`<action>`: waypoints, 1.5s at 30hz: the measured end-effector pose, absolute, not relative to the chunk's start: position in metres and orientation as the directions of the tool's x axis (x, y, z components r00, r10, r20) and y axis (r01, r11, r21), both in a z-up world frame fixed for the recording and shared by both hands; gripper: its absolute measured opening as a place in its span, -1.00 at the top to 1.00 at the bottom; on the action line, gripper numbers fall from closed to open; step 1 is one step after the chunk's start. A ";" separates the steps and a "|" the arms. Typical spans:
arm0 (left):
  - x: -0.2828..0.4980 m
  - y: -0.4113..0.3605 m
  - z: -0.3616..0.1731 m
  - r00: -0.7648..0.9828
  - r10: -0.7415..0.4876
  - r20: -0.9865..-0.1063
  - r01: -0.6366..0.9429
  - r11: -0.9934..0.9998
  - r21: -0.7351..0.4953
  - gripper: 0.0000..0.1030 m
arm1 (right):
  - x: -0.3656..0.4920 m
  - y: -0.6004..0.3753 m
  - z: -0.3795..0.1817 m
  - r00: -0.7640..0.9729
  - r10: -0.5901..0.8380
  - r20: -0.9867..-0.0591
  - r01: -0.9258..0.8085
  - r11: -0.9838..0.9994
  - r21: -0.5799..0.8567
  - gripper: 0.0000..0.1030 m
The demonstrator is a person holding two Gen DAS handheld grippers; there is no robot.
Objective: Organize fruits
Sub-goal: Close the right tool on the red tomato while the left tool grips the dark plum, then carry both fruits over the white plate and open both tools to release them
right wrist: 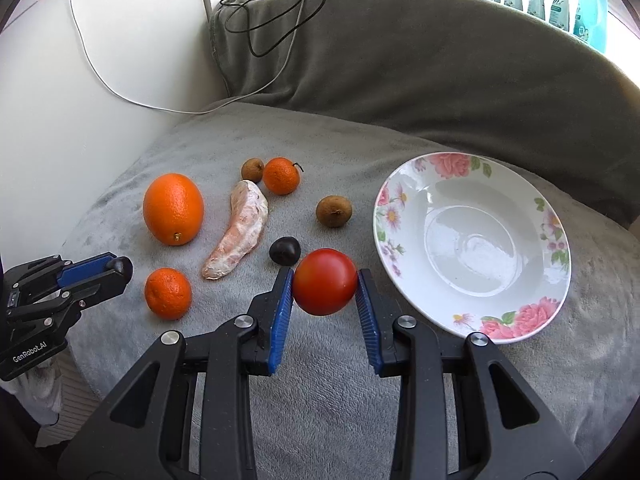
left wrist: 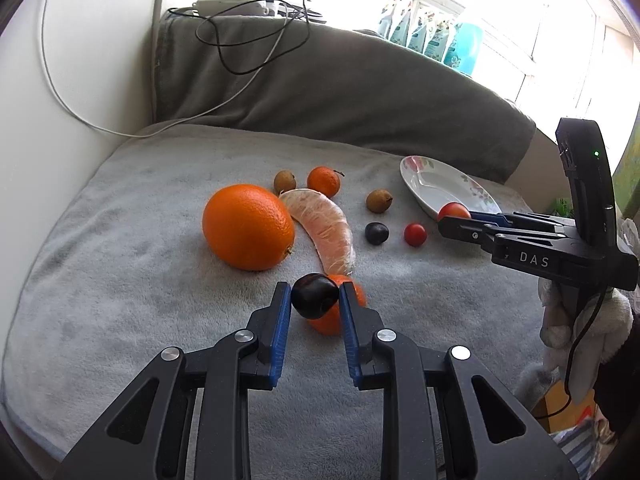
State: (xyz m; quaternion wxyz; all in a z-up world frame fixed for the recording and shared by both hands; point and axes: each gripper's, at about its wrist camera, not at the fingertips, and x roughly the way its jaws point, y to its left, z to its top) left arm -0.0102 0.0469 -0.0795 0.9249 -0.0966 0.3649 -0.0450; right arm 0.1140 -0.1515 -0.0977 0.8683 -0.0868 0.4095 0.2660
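Your left tool (left wrist: 315, 295) pinches a dark cherry (left wrist: 314, 295) above the grey blanket (left wrist: 120, 272); your right tool (right wrist: 325, 282), marked "DAS", clamps a red tomato (right wrist: 325, 282) beside the floral plate (right wrist: 520, 316). "GenRobot.AI" shows left.

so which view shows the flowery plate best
The right wrist view: the plate shows nearly whole there, with its rose rim and bare centre, lying right of the red tomato held in the right gripper's jaws. The left wrist view shows the plate small, far and edge-on, partly hidden by the right gripper.
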 end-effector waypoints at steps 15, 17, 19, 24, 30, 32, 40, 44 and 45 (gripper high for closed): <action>0.040 0.007 -0.061 0.754 -0.242 -0.611 0.135 0.967 -0.216 0.56 | 0.129 -0.210 -0.089 0.591 0.313 -0.743 -0.401 0.914 0.065 0.35; 0.050 0.000 -0.059 0.754 -0.252 -0.606 0.148 0.965 -0.218 0.56 | 0.130 -0.217 -0.090 0.597 0.304 -0.742 -0.389 0.919 0.063 0.35; 0.062 -0.007 -0.057 0.753 -0.266 -0.602 0.163 0.961 -0.221 0.56 | 0.131 -0.223 -0.091 0.605 0.290 -0.742 -0.377 0.925 0.054 0.35; 0.086 -0.027 -0.053 0.751 -0.292 -0.593 0.204 0.956 -0.212 0.56 | 0.136 -0.235 -0.093 0.611 0.277 -0.742 -0.353 0.934 0.059 0.35; 0.110 -0.046 -0.054 0.733 -0.317 -0.602 0.237 0.948 -0.210 0.56 | 0.143 -0.242 -0.097 0.606 0.271 -0.748 -0.341 0.938 0.063 0.35; 0.118 -0.050 -0.057 0.721 -0.324 -0.612 0.242 0.946 -0.215 0.56 | 0.144 -0.244 -0.099 0.605 0.269 -0.749 -0.339 0.939 0.064 0.35; 0.131 -0.059 -0.067 0.697 -0.321 -0.641 0.247 0.947 -0.206 0.56 | 0.149 -0.245 -0.106 0.592 0.270 -0.759 -0.339 0.938 0.070 0.35; 0.133 -0.058 -0.069 0.690 -0.321 -0.649 0.243 0.947 -0.210 0.56 | 0.150 -0.243 -0.107 0.591 0.271 -0.760 -0.342 0.937 0.068 0.35; 0.134 -0.058 -0.069 0.689 -0.321 -0.650 0.242 0.947 -0.211 0.55 | 0.150 -0.243 -0.107 0.591 0.272 -0.760 -0.344 0.936 0.068 0.35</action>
